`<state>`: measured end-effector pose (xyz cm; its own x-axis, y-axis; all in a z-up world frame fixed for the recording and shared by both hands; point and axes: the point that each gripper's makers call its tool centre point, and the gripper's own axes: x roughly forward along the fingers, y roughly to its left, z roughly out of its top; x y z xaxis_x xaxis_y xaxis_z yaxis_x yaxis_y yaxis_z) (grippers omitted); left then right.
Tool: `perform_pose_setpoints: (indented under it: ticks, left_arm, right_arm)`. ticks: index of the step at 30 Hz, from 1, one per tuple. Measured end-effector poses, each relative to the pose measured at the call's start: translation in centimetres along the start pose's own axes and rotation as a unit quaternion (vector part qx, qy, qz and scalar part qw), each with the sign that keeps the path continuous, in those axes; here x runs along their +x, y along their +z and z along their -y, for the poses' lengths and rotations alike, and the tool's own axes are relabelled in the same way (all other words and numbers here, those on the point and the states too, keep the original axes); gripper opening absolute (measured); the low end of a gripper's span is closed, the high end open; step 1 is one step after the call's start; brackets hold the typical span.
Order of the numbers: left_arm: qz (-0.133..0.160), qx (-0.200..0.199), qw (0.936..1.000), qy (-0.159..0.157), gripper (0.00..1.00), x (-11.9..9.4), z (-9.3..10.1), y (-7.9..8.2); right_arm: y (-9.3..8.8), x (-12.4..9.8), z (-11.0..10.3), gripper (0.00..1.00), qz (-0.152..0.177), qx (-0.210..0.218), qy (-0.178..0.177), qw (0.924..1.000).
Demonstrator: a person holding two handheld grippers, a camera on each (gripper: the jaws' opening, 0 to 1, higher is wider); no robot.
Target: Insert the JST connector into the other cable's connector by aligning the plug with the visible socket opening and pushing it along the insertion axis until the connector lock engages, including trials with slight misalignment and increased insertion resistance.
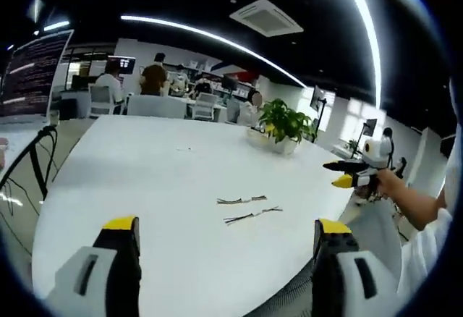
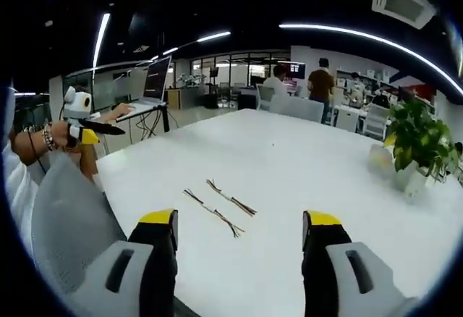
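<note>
Two thin cables with small connectors lie side by side on the white table: one cable [image 1: 241,200] a little farther away, the other cable [image 1: 252,216] nearer. In the right gripper view they are the cable [image 2: 231,197] and the cable [image 2: 213,213]. My left gripper [image 1: 228,231] is open above the table's near edge, short of the cables, nothing between its yellow-tipped jaws. My right gripper [image 2: 240,223] is open too, hovering near the cables. The right gripper [image 1: 354,172] shows at the right in a hand; the left gripper [image 2: 90,127] shows at the left.
A potted plant [image 1: 283,123] stands at the table's far side, also the plant [image 2: 416,140]. A laptop [image 2: 150,85] with dangling wires sits on a stand off the table. People sit at desks behind. A grey chair back [image 2: 69,219] is close by.
</note>
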<state>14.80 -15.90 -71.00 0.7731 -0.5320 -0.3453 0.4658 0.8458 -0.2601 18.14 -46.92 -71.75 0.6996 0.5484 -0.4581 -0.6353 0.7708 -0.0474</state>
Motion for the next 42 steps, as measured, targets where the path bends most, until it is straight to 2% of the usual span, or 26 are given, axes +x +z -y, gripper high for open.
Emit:
perform_pose_setpoints:
  ticks: [2, 3, 6, 12, 15, 18, 25, 28, 31, 32, 34, 37, 40, 42]
  left_arm:
    - [-0.029, -0.017, 0.9993, -0.018, 0.99, 0.2, 0.7, -1.7]
    - [-0.037, -0.013, 0.9991, -0.017, 0.99, 0.3, 0.7, -2.2]
    - [-0.044, -0.006, 0.9989, -0.015, 0.99, 0.6, 0.8, -2.9]
    - [-0.050, -0.032, 0.9980, -0.022, 0.99, 1.0, 1.2, -3.7]
    - [-0.059, -0.044, 0.9970, -0.022, 0.99, 1.3, 1.3, -4.6]
    - [-0.063, -0.054, 0.9964, -0.022, 0.99, 1.6, 1.4, -5.2]
    - [-0.095, -0.059, 0.9936, -0.015, 0.99, 1.4, 1.1, -7.3]
    - [-0.093, -0.066, 0.9934, -0.013, 0.99, 1.5, 1.0, -7.5]
    - [-0.095, -0.080, 0.9922, -0.009, 0.99, 1.7, 0.5, -8.1]
    - [-0.095, -0.100, 0.9903, -0.012, 0.99, 1.7, 0.7, -8.2]
    - [-0.077, -0.119, 0.9899, -0.014, 0.99, 1.7, 0.8, -7.6]
    - [-0.071, -0.120, 0.9902, -0.008, 0.99, 1.5, 0.6, -7.5]
    - [-0.077, -0.122, 0.9895, -0.010, 0.99, 1.5, 0.9, -7.8]
    - [-0.071, -0.121, 0.9901, -0.001, 0.99, 1.5, 0.5, -7.6]
  right_arm:
    - [-0.7, 0.1, -0.4, 0.68, -0.007, 0.003, 0.005, 1.0000]
    - [-1.2, 0.2, -0.5, 0.68, -0.016, 0.005, 0.009, 0.9998]
    - [-2.4, 0.5, -1.2, 0.68, -0.032, 0.009, 0.020, 0.9993]
    - [-4.2, 0.8, -2.3, 0.68, -0.056, 0.006, 0.046, 0.9973]
    - [-5.3, 0.9, -2.7, 0.68, -0.071, -0.008, 0.052, 0.9961]
    - [-6.3, 1.0, -2.8, 0.67, -0.084, -0.004, 0.060, 0.9947]
    - [-7.8, 1.2, -3.2, 0.67, -0.102, 0.009, 0.069, 0.9924]
    - [-8.5, 1.3, -2.9, 0.64, -0.113, 0.004, 0.060, 0.9917]
    - [-9.4, 1.4, -2.7, 0.60, -0.140, -0.006, 0.054, 0.9886]
    - [-9.3, 1.4, -2.8, 0.60, -0.137, -0.002, 0.057, 0.9890]
    - [-8.8, 1.6, -3.3, 0.60, -0.119, 0.021, 0.069, 0.9903]
    - [-9.0, 1.4, -3.1, 0.59, -0.114, 0.055, 0.067, 0.9897]
    - [-8.6, 1.2, -2.7, 0.59, -0.101, 0.064, 0.054, 0.9914]
    - [-8.5, 1.2, -2.5, 0.57, -0.095, 0.070, 0.050, 0.9918]
